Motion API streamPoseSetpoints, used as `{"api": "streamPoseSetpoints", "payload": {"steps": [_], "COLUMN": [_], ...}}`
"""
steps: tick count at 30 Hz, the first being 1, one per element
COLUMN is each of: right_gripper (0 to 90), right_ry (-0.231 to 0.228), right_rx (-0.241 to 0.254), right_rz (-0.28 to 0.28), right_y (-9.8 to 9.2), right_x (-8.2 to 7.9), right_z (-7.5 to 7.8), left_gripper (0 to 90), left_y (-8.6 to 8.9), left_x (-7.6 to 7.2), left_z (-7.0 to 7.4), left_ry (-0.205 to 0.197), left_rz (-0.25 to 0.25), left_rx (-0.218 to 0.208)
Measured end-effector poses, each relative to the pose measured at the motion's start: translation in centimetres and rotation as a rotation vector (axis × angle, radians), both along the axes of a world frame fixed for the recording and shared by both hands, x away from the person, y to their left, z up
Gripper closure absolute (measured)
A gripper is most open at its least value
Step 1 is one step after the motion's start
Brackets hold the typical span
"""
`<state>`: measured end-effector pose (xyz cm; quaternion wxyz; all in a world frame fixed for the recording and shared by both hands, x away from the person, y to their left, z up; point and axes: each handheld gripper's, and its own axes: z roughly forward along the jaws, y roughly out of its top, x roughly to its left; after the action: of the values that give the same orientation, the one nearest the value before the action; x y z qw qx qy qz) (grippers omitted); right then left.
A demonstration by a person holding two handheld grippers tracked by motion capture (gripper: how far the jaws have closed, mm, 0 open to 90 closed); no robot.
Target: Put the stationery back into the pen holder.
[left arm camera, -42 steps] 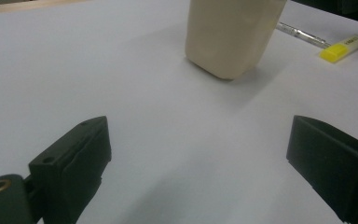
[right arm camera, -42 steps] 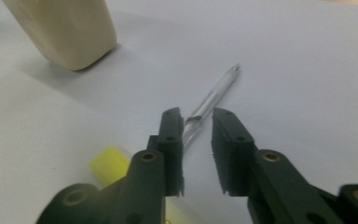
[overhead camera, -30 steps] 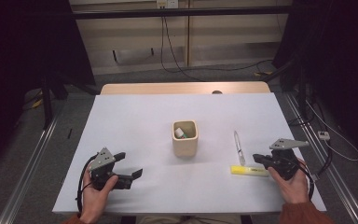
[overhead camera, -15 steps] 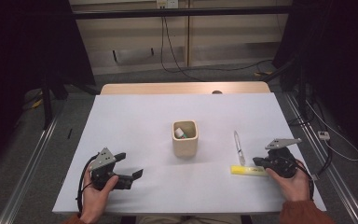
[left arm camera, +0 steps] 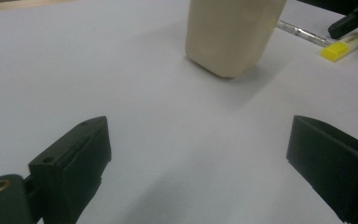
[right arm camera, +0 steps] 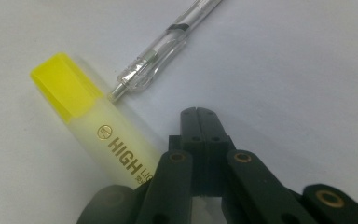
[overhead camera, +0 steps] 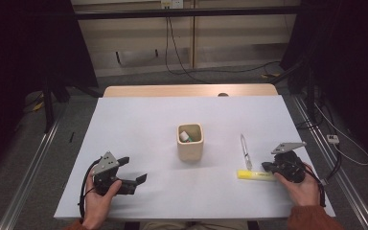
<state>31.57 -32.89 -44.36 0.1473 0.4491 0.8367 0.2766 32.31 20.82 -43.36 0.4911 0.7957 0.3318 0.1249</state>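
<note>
The right claw has its jaws pressed together with nothing between them, tips just beside the yellow highlighter, which lies flat on the white worktop at about four o'clock from the beige cup. A clear pen lies touching the highlighter's cap end. The left claw rests wide open and empty at the cup's seven o'clock.
</note>
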Motion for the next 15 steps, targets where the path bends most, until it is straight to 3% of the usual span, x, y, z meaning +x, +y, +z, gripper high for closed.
{"api": "streamPoseSetpoints", "payload": {"steps": [2,7,11,15], "right_gripper": [90.0,90.0,90.0,90.0], "right_ry": [0.001,0.018,0.040,0.039], "right_rx": [0.018,-0.038,-0.022,-0.037], "right_rz": [-0.007,-0.007,-0.001,0.013], "right_y": [-0.2,0.6,0.5,0.8], "right_x": [-0.1,-0.2,-0.5,-0.9], "right_z": [-0.1,0.3,0.4,0.5], "left_gripper": [6.3,6.3,6.3,6.3], "left_y": [0.0,0.1,0.1,0.1], "left_x": [0.0,0.0,0.0,0.0], "left_z": [0.0,0.0,0.0,0.0], "left_ry": [-0.002,0.001,0.002,0.001], "left_rz": [-0.001,0.000,-0.003,-0.006], "left_rx": [0.001,-0.002,-0.002,0.001]}}
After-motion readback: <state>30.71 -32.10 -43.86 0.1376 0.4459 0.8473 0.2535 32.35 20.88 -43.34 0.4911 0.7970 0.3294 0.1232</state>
